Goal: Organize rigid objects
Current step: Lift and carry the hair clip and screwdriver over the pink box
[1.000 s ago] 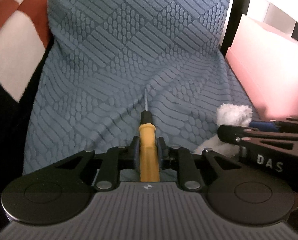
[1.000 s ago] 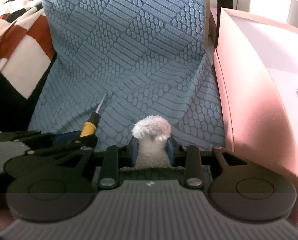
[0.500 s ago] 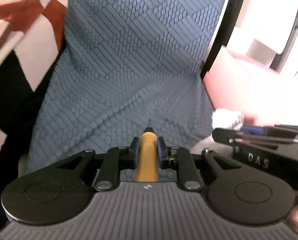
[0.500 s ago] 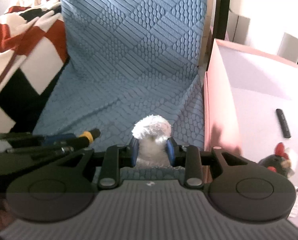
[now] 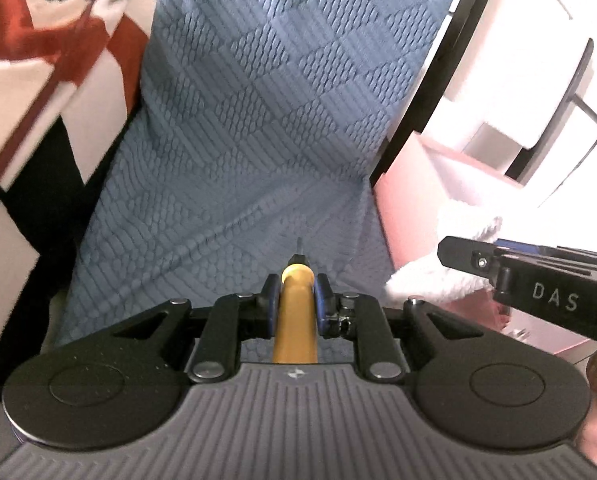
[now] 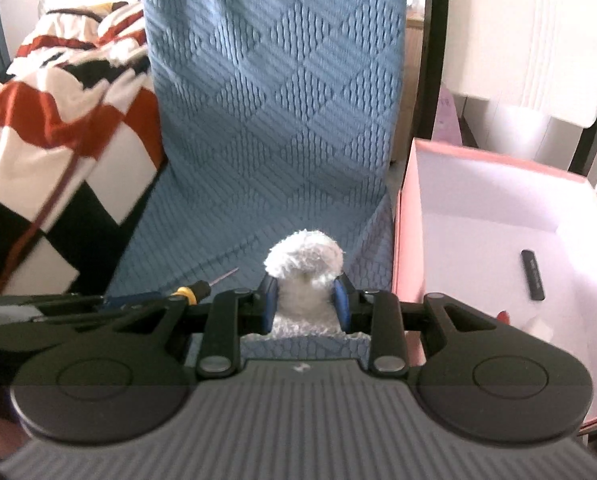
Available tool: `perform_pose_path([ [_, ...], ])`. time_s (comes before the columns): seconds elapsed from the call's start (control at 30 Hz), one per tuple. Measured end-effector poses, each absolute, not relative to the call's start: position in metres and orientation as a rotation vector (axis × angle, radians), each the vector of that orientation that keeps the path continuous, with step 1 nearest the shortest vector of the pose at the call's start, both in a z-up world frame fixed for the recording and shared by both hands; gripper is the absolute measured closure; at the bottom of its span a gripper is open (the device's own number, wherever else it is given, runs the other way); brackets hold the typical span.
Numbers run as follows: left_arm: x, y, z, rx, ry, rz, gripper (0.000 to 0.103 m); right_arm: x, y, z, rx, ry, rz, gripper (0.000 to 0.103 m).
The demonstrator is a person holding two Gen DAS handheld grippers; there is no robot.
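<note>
Screwdriver and fluffy white toy are the two things in hand. The screwdriver has a mustard-yellow handle, a short black collar at its front end and a thin metal shaft that reaches forward past it. It lies straight along the middle of the left gripper, its handle clamped between the two blue-padded fingers, the collar and shaft sticking out beyond the fingertips over the blue textured cover. In the right wrist view the same tool shows at the left, its shaft pointing up and to the right above the cover.

The toy is soft and shaggy, with a rounded tuft at the top; no more of its shape can be told. The right gripper pinches it between its blue pads, which press in on both sides, so that the tuft bulges out ahead of the fingertips. In the left wrist view the toy shows at the right edge, partly behind the black body of the right gripper.

Just to the right of the toy stands an open pink box with a white inside. A black marker-like stick lies on its floor, and something small and red shows near the front corner.
</note>
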State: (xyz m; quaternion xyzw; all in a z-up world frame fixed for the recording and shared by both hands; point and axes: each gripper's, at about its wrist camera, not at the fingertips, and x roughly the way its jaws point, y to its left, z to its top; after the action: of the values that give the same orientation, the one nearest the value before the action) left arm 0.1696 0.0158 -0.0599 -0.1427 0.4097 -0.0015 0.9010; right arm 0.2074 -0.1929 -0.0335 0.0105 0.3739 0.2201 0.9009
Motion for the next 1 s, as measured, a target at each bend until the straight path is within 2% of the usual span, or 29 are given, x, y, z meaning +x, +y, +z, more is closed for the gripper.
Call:
perform_pose_path([
  [0.47,0.143,-0.015,0.012,-0.282,0.777,-0.064,0.082,0.168,-0.244,0.015,0.061,0.725,0.419,0.07],
  [1.0,0.145,-0.079,0.046,-0.232,0.753,-0.156,0.082,0.157,-0.304,0.032,0.1,0.695,0.333,0.07],
])
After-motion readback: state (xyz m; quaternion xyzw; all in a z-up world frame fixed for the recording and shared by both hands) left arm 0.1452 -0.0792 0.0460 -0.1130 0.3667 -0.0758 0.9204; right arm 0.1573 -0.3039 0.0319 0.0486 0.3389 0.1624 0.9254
